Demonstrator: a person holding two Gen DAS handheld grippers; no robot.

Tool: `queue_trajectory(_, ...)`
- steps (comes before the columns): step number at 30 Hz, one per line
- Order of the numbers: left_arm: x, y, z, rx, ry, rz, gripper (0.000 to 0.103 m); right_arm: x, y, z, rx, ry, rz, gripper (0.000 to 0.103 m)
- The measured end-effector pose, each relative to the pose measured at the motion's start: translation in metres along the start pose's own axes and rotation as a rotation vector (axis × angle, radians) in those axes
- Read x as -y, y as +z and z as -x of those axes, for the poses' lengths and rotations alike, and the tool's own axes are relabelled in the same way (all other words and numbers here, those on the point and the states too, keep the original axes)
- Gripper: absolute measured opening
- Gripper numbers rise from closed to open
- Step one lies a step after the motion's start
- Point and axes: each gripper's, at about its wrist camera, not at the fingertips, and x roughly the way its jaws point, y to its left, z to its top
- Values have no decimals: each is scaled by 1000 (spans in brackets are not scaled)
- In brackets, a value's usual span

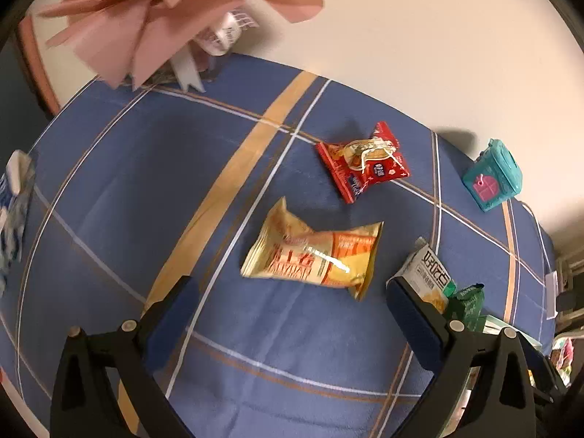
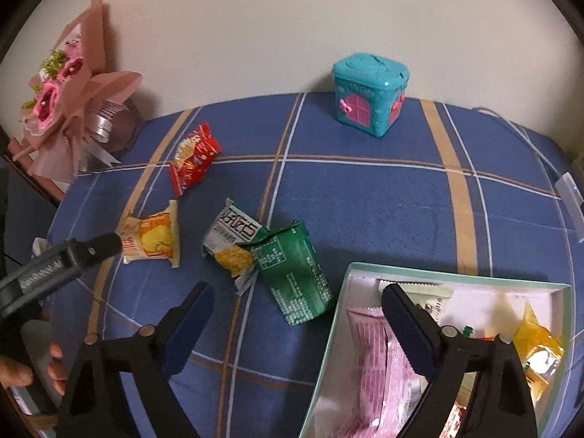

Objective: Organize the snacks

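Note:
Several snack packets lie on a blue plaid cloth (image 1: 120,197). A yellow-orange packet (image 1: 314,255) lies just ahead of my open, empty left gripper (image 1: 292,299). A red packet (image 1: 363,162) lies farther back. A white-and-yellow packet (image 1: 427,273) and a green packet (image 1: 469,304) lie by the right finger. In the right wrist view the same yellow-orange packet (image 2: 153,237), red packet (image 2: 193,157), white packet (image 2: 233,241) and green packet (image 2: 295,273) show. My right gripper (image 2: 295,314) is open and empty, just short of the green packet. A mint box (image 2: 456,277) holding snacks sits under its right finger.
A teal toy house box (image 2: 370,98) stands at the back by the wall. A pink paper bouquet (image 2: 69,106) stands at the back left corner. The left gripper's arm (image 2: 62,259) reaches in from the left. A blue-white pack (image 1: 14,211) lies at the cloth's left edge.

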Motion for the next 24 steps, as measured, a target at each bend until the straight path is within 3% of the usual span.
queue_trajectory(8, 9, 9, -17, 9, -38, -37, 102, -7, 4, -22, -7, 8, 31, 85)
queue_trajectory(24, 29, 20, -47, -51, -65, -93, 102, -7, 6, -40, -15, -8, 53, 84)
